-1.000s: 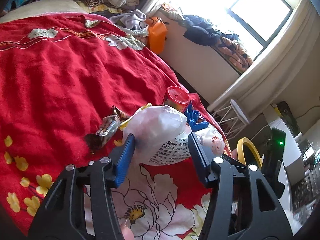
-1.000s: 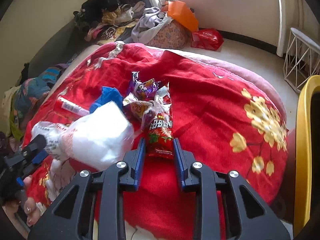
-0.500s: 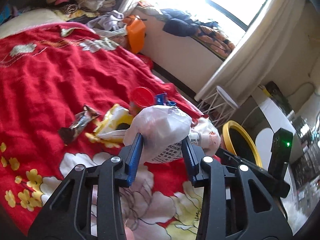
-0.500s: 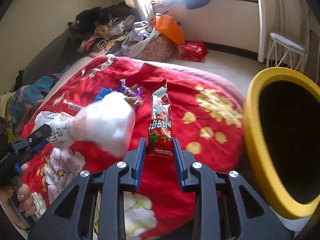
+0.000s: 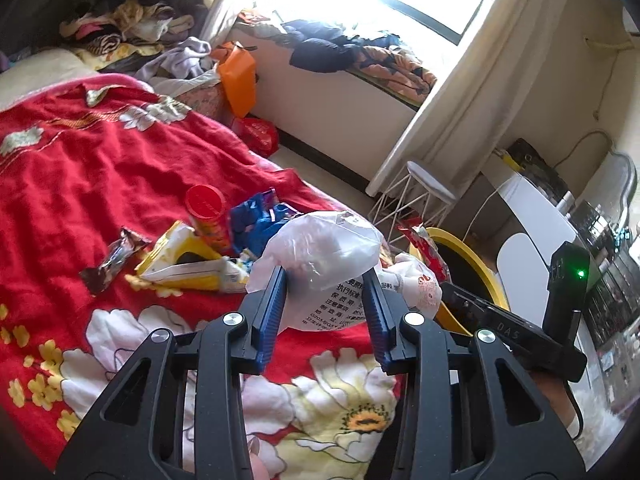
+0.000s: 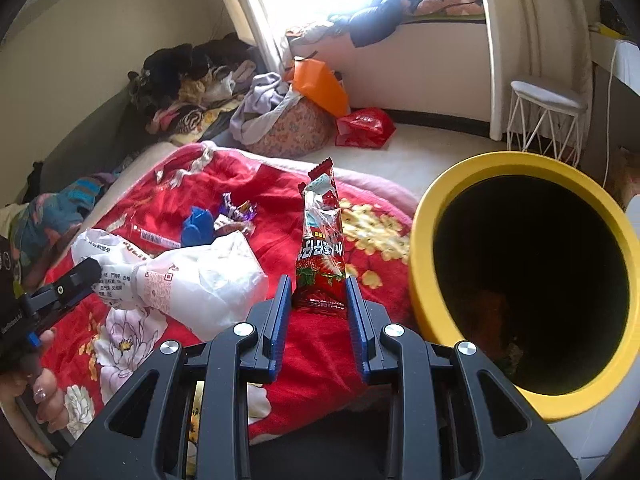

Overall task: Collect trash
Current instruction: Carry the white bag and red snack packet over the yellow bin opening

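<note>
- Left gripper first: its blue fingers have just been closing and now pinch the white plastic bag from both sides, the printed lower part of the bag sitting right between them.
- The bag bulges up and forward past the fingertips, lifted off the red floral blanket.
- From the right wrist view, that same white bag hangs off the left gripper at the left edge, above the blanket, with a hand wrapped round the handle below.
- Right gripper: its fingers are clamped on the bottom end of a red snack wrapper, which stands upright out of the grip, its torn top pointing up.
- Just right of the wrapper, the yellow-rimmed bin gapes wide, dark inside; the wrapper is beside the rim, not over the opening.
- In the left wrist view the bin's yellow rim peeks out behind the bag, with the right gripper's black body crossing in front of it.
- Further out on the bed: a yellow packet, a dark wrapper, a red tube and a blue wrapper lying just beyond the bag.
- Far back: an orange bag by piled clothes, and a white wire stool near the curtain.
</note>
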The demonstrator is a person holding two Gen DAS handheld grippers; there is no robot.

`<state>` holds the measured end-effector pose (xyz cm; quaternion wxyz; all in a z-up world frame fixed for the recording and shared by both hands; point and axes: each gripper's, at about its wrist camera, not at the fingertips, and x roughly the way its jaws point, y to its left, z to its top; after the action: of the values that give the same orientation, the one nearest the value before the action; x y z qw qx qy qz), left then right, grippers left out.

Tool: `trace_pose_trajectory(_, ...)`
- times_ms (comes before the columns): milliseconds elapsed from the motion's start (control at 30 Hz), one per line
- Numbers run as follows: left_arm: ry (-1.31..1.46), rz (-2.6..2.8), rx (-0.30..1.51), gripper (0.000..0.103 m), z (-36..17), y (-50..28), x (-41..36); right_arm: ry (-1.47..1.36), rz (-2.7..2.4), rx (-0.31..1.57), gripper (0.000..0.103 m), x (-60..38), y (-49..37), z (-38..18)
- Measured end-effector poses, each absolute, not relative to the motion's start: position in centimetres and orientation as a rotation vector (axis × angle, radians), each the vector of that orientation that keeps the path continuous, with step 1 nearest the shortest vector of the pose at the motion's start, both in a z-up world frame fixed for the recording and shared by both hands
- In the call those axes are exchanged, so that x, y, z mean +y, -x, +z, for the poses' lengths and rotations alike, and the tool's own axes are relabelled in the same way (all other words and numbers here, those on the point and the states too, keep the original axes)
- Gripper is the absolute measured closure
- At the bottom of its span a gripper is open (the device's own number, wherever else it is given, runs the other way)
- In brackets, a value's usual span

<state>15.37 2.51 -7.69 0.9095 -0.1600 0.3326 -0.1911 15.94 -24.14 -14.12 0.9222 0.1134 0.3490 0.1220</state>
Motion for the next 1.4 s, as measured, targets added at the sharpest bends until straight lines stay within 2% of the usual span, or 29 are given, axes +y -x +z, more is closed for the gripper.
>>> trace_pose_trajectory(1400, 0.25, -0.498, 0.663, 0.072, -4.8, -15.3, -8.8, -0.448, -0.008, 0.582, 0.077, -36.9, -13.1, -13.0)
